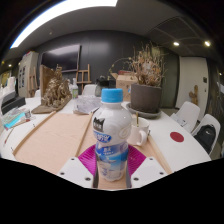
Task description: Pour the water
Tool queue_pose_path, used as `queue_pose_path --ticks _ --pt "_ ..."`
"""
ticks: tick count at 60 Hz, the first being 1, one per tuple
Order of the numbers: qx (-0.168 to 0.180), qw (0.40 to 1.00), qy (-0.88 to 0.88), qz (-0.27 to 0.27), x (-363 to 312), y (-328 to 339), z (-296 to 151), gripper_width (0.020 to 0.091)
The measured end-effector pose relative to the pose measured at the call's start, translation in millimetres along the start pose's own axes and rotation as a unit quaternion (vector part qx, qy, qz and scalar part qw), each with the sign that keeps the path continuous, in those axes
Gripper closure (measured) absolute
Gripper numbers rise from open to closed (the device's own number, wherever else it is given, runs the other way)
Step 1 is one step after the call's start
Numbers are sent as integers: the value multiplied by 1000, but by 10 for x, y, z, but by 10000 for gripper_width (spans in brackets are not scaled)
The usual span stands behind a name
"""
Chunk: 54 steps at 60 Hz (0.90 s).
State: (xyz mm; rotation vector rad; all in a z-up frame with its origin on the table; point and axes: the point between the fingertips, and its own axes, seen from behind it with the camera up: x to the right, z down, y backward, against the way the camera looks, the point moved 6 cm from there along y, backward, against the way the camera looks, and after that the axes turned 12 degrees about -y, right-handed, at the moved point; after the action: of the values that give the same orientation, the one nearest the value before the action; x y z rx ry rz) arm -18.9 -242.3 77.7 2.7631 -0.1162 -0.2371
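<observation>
A clear plastic water bottle (111,138) with a light blue cap (112,96) and a blue-and-white label stands upright between my fingers. My gripper (111,166) is shut on the bottle's lower half, with a magenta pad (88,158) pressed on each side. The bottle's base sits between the white fingers, and I cannot see whether it rests on the wooden table (60,140). A small white cup-like vessel (141,131) sits just right of the bottle, partly hidden by it.
A dark pot of dried branches (147,95) stands beyond the bottle to the right. A driftwood piece (55,93) is at the far left. A white round table with a red dot (177,136) and white chairs (206,126) lie right.
</observation>
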Motion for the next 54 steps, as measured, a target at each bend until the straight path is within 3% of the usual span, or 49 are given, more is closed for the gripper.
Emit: queue_pose_path --ticks 6,14,25,38,54 --pt "-7 1000 10 0 -84 -14 -85 740" --pt "9 999 -24 -30 -376 -29 -431 741" --pt "18 961 -247 -125 -728 -131 -1145 745" --pt "-18 784 -584 -211 -638 -484 -1574 745" --pt "-71 549 -795 -248 -389 -993 -1355 744"
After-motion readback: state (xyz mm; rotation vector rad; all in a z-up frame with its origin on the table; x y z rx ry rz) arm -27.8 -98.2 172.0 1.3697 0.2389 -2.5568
